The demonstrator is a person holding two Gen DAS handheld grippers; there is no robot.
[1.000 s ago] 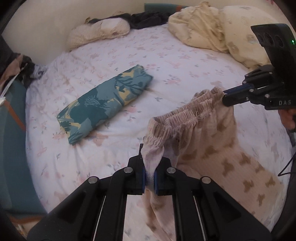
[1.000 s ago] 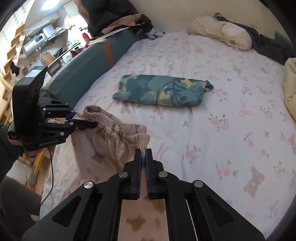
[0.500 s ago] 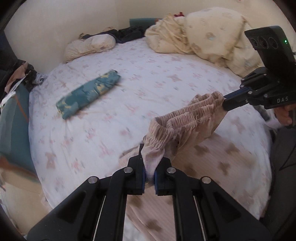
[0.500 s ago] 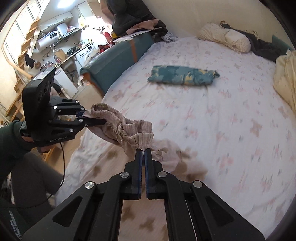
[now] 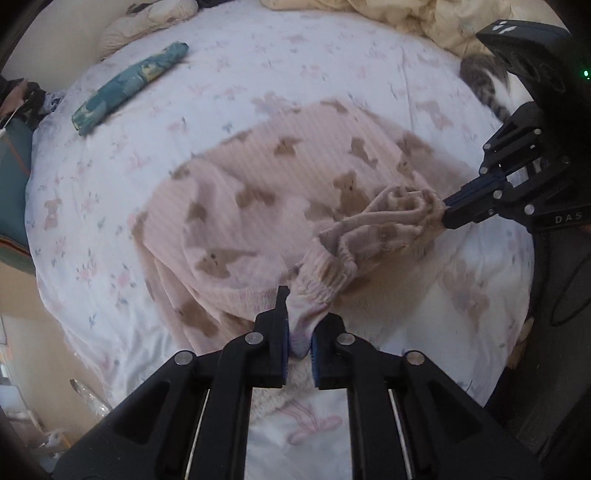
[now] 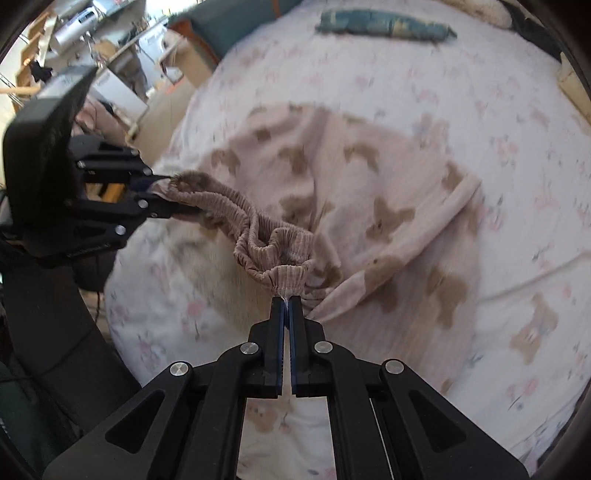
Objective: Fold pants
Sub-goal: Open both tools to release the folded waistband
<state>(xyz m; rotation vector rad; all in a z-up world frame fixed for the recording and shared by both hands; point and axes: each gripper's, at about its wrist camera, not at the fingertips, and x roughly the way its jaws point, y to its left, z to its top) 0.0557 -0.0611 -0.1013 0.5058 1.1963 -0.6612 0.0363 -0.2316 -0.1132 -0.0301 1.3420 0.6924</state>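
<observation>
The pink pants (image 5: 266, 192) with brown bears hang from both grippers, with the legs spread over the bed. My left gripper (image 5: 300, 332) is shut on one end of the elastic waistband (image 5: 369, 229). My right gripper (image 6: 286, 302) is shut on the other end of the waistband (image 6: 258, 236). The right gripper also shows in the left wrist view (image 5: 448, 214), and the left gripper shows in the right wrist view (image 6: 155, 201). The pants also show in the right wrist view (image 6: 369, 192). The waistband sags bunched between the two grippers.
The bed (image 5: 258, 66) has a white floral sheet. A folded teal patterned cloth (image 5: 125, 88) lies at its far side, also shown in the right wrist view (image 6: 384, 26). Cream bedding (image 5: 424, 18) and a striped cat (image 5: 484, 85) are at the far right. Floor and furniture (image 6: 122, 55) lie left of the bed.
Both grippers have risen and tipped downward with the waistband. The pants legs now lie spread out over the bed, where earlier they hung near its edge.
</observation>
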